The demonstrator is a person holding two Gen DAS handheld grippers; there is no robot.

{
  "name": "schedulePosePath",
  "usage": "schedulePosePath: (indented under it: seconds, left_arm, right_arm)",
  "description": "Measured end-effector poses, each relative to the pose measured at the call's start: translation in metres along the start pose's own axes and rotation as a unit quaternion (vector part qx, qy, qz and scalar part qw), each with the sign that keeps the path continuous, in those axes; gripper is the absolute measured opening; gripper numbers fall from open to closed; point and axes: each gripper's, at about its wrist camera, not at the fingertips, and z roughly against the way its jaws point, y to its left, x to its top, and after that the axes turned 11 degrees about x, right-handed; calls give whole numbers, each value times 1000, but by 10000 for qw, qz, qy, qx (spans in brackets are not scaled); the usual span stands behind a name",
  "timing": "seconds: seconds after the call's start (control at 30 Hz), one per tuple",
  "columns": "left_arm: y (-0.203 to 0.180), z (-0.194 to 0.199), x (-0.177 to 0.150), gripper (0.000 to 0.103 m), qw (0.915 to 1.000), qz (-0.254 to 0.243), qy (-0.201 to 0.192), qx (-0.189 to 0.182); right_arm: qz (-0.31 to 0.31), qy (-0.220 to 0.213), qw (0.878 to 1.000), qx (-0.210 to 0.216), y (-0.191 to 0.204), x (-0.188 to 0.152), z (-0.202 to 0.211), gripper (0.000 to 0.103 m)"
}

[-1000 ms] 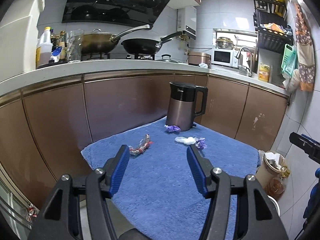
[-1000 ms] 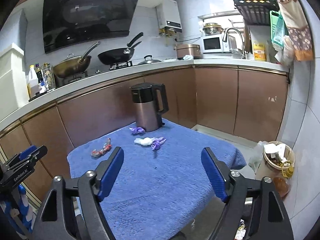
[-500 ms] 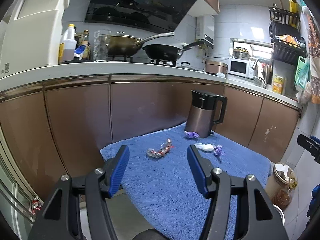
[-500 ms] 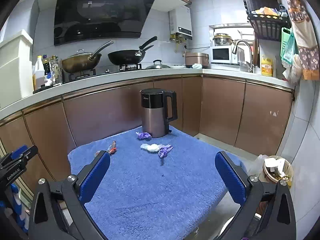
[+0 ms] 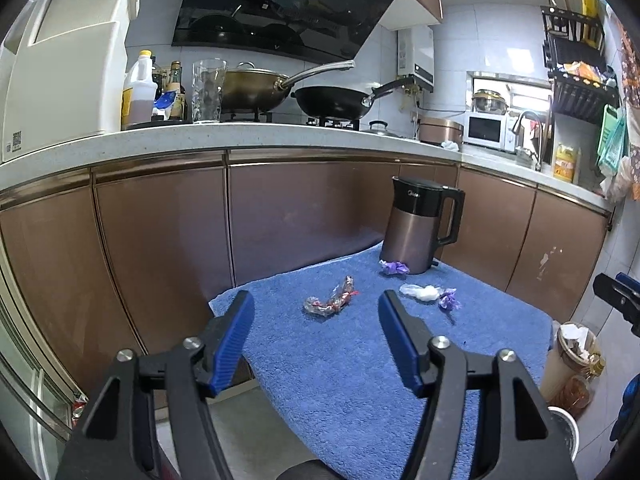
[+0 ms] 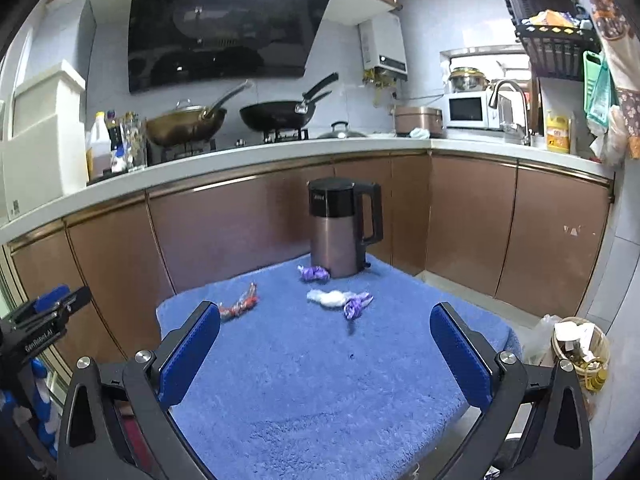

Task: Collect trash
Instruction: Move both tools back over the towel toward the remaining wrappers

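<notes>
At the far left of the left wrist view a tall white cabinet (image 5: 68, 64) stands on the pale countertop (image 5: 280, 140), which runs across the middle of the frame above a row of brown cupboard doors (image 5: 160, 240). Next along the counter come an oil bottle (image 5: 138, 88), a clear glass (image 5: 208, 90), a brass-coloured wok (image 5: 252, 90) and a black frying pan (image 5: 332, 102), all under the dark range hood (image 5: 280, 8) at top centre. Further right sit a white microwave (image 5: 486, 130) and a tap (image 5: 530, 132), with a black wire rack (image 5: 576, 76) in the upper right corner.

Below, a blue towel (image 5: 360, 368) covers the work surface in the lower middle. On it, from left to right: a red-and-silver wrapper (image 5: 330, 302), a purple wrapper (image 5: 394, 267) touching the foot of the upright brown kettle (image 5: 420, 226), then a white wad (image 5: 420, 292) with another purple scrap (image 5: 448, 301) just beside it. At lower right, off the towel, stands a trash bin (image 5: 572, 356) with paper in it.

The left gripper (image 5: 316, 316) has just been opening; its blue pads stand apart over the towel's near-left edge with nothing between them, short of the wrappers. The right gripper (image 6: 326, 330) is spread as wide as it goes after opening, likewise empty, with the trash beyond its tips.
</notes>
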Motion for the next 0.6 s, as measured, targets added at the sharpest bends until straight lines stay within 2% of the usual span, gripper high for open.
schedulePosePath:
  seconds: [0.2, 0.47, 0.6]
  left_arm:
    - [-6, -19, -2, 65, 9998, -81, 167, -67]
    - [-25, -61, -9, 65, 9978, -313, 578, -28]
    - [-31, -94, -17, 65, 9950, -370, 922, -93]
  right_arm:
    - [-316, 216, 9991, 207, -14, -9, -19, 103]
    - [-518, 468, 9975, 138, -38, -18, -47, 103]
    - [-579, 641, 9963, 33, -52, -21, -67, 103]
